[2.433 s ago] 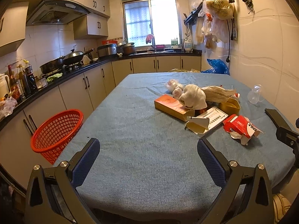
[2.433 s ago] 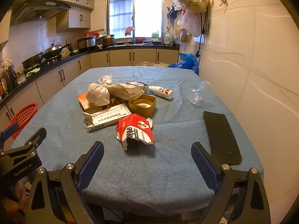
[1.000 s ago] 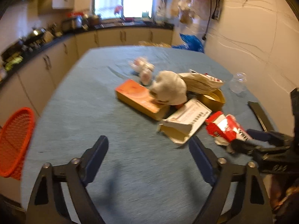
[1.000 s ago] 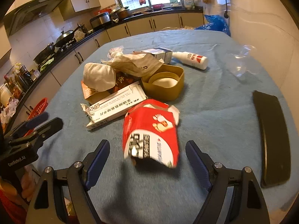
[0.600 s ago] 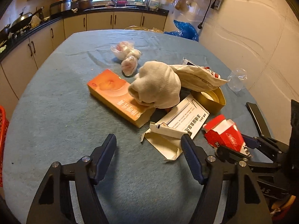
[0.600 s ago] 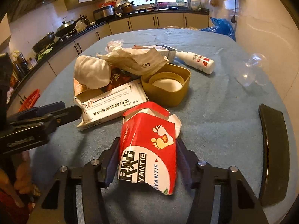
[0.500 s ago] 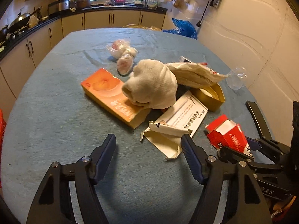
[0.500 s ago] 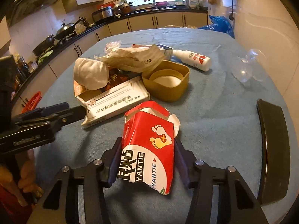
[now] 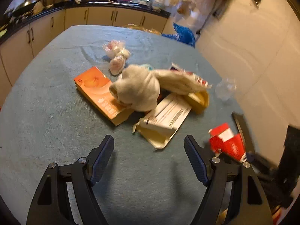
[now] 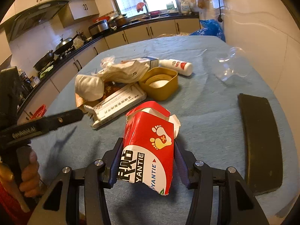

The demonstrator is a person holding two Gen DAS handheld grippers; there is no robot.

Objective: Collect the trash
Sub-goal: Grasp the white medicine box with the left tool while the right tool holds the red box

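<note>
Kitchen table [image 9: 46, 112], blue cloth. Left wrist view: my left gripper [image 9: 149, 150] stands wide, nothing between its pads, which have just opened a little; white carton [image 9: 163, 120] lies at twelve o'clock, orange box [image 9: 97, 91] at eleven, red carton [image 9: 226, 144] at three. Right wrist view: my right gripper [image 10: 147, 156] is clamped on the red carton [image 10: 148, 155]; yellow tub [image 10: 159, 84] at twelve, black case [image 10: 260, 144] at three.
</note>
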